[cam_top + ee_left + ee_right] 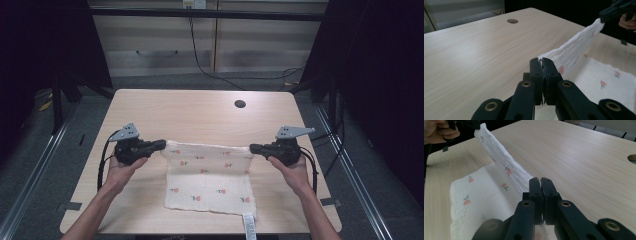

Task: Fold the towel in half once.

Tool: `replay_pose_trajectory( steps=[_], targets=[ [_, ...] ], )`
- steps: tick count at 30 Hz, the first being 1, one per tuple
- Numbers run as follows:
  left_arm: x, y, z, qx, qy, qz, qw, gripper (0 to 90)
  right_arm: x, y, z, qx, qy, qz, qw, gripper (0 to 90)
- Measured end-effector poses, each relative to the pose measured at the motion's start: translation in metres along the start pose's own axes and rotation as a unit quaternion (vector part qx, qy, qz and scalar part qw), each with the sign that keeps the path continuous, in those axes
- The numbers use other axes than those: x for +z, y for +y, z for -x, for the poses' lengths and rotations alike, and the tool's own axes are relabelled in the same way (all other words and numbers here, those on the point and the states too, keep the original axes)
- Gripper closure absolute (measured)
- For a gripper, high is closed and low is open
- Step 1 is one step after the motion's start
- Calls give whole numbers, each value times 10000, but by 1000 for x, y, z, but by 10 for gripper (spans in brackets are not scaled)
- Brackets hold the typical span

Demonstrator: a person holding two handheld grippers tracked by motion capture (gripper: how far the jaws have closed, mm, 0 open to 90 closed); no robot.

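Black jaws fill the foreground in both gripper views, pressed tight together, each pinching a corner of the cloth (pixel 574 53). From above, the left gripper (pixel 161 145) has the cloth's far left corner and the right gripper (pixel 253 148) its far right corner, so that far edge hangs stretched between them, lifted off the table (pixel 200 112). Nearer the person, the rest of the cloth lies flat on the wood, its little pink flower prints showing, and a white tag (pixel 248 223) trails off the cloth's near right corner at the table's edge.
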State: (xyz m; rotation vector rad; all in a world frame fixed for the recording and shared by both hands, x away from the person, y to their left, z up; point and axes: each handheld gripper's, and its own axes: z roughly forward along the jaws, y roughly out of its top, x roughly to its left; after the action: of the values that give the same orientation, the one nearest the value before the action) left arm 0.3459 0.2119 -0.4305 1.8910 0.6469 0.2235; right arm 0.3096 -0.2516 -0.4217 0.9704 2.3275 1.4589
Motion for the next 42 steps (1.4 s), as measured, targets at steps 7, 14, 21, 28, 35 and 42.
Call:
replay_pose_trajectory(
  steps=[7, 14, 21, 28, 35, 42],
  targets=[
    [-8, -10, 9, 4, -78, -15, 10000, 879, -10, -11, -18, -91, 103, -1, 9999, 882],
    [-14, -18, 15, -19, -145, -47, 9999, 879, -13, -20, -28, -105, 167, -77, 9998, 882],
    [-17, -29, 24, 23, -209, -176, 9996, 879, -11, -33, -35, -50, 208, -182, 9996, 882],
    [-19, -39, 29, 32, -307, -342, 9989, 879, -12, -46, -43, 12, 260, -281, 9993, 882],
    [-26, -42, 40, 78, -398, -331, 9986, 879, -19, -50, -52, -9, 239, -324, 9992, 882],
    [-28, -57, 46, 59, -486, -493, 9976, 877, -21, -57, -56, 29, 291, -371, 9989, 881]
  ],
)
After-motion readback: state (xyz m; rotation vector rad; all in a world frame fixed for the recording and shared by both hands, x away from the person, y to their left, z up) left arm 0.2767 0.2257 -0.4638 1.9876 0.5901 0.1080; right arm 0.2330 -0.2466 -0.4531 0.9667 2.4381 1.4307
